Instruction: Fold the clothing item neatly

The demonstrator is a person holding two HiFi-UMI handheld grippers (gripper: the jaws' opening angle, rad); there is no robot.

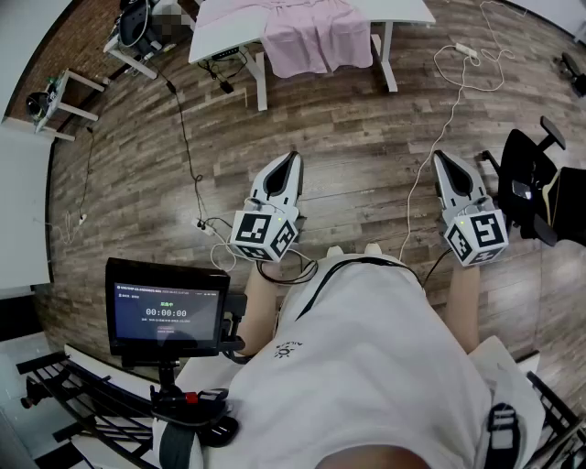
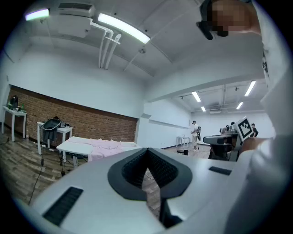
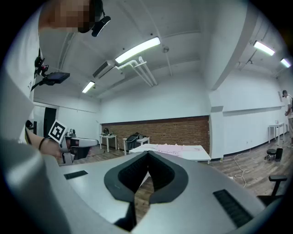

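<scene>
Far across the wooden floor [image 1: 366,128], on the white tabletop [image 1: 407,11], lies the pink garment [image 1: 307,37], one end drooping over the near edge. It looks thin, light and limp, likely to slide and bunch, so its corners or hem seem the best hold. It is pale pink and rumpled. The left tool [image 1: 294,158] and right tool [image 1: 439,156] are both pressed together on nothing, well apart from it.

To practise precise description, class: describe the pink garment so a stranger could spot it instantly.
Look across the wooden floor to the large white table. The pink garment lies spread over it, one part hanging off the front edge. It is the only pink cloth in sight; around it are just white furniture and a black cable.
</scene>
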